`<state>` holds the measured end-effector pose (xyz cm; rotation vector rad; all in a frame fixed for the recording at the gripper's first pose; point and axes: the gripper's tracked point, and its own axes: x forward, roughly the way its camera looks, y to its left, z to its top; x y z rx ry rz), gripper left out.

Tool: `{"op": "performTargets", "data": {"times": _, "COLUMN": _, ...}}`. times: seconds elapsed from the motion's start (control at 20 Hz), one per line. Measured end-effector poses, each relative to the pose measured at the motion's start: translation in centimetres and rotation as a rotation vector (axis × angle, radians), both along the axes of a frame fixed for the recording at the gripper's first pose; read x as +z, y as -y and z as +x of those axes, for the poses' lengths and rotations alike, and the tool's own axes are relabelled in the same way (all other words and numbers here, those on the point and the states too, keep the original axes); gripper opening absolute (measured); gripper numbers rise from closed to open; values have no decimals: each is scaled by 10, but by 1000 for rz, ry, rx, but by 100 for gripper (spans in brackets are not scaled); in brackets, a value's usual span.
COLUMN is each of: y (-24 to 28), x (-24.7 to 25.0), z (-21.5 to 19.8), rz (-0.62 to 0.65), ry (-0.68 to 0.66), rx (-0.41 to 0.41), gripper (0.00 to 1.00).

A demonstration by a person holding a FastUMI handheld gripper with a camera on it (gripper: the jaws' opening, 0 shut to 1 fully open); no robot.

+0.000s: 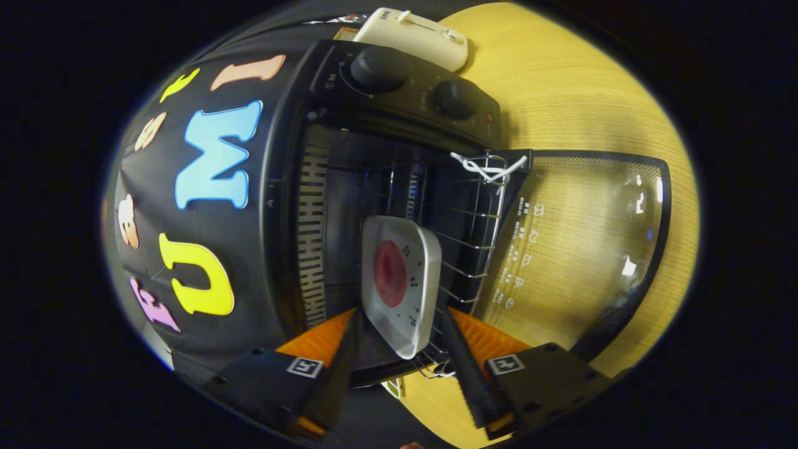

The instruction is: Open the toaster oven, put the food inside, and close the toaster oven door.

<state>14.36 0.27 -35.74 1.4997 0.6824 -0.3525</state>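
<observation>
The black toaster oven [349, 118] stands open, its glass door [573, 237] folded flat out over the wooden table. A white square plate [419, 246] carrying a round red slice of food [390, 272] sits between my fingers, over the wire rack [467, 212] at the mouth of the oven cavity. My gripper [400, 312] is shut on the plate, one finger pressing on each of its opposite sides. The near corner of the plate reaches back between the fingers. The oven's inside beyond the plate is dark.
Two round knobs [380, 65] sit on the oven's control panel. A cream-coloured toaster [414, 34] stands behind the oven. Light wooden table [561, 81] extends around the open door. White string [489, 167] is tied at the rack's corner by the door hinge.
</observation>
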Motion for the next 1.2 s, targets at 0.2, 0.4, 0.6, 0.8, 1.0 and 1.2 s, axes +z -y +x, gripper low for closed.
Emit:
{"op": "performTargets", "data": {"times": 0.2, "y": 3, "x": 16, "z": -18, "rz": -69, "ry": 26, "rx": 83, "gripper": 96}}
{"op": "performTargets", "data": {"times": 0.4, "y": -4, "x": 31, "z": -45, "rz": -119, "ry": 55, "rx": 207, "gripper": 96}}
{"op": "performTargets", "data": {"times": 0.6, "y": -2, "x": 35, "z": -78, "rz": -262, "ry": 70, "rx": 346, "gripper": 97}}
{"op": "performTargets", "data": {"times": 0.8, "y": -2, "x": 26, "z": -112, "rz": -372, "ry": 57, "rx": 502, "gripper": 97}}
{"op": "performTargets", "data": {"times": 1.0, "y": 0, "x": 12, "z": -136, "rz": -465, "ry": 43, "rx": 616, "gripper": 97}}
{"op": "performTargets", "data": {"times": 1.2, "y": 6, "x": -6, "z": -155, "rz": -597, "ry": 32, "rx": 747, "gripper": 97}}
